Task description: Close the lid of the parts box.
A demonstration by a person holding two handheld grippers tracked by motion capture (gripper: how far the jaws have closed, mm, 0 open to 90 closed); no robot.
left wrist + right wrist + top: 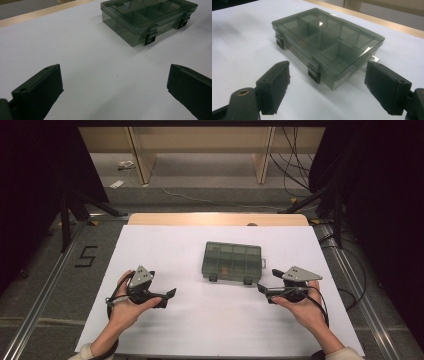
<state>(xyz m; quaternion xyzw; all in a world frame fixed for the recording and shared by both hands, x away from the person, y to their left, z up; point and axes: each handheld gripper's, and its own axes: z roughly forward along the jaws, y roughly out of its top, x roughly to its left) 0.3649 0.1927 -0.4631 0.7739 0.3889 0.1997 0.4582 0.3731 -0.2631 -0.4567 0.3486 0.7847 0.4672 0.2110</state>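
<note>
We hold the left gripper (170, 296) with its jaws spread wide and nothing between them, well apart from the box. Our right gripper (266, 282) also stands wide open, empty, its jaws just beside the near right corner of the compartment box (232, 262). The smoky clear box lies lid down and latched mid-table on the white sheet (210, 325); one compartment holds something small and brownish.

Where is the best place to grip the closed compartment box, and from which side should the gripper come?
Probably the compartment box is best gripped across its short right end, coming level from the right gripper side. It lies flat and shallow, and that corner already sits between the open jaws.
</note>
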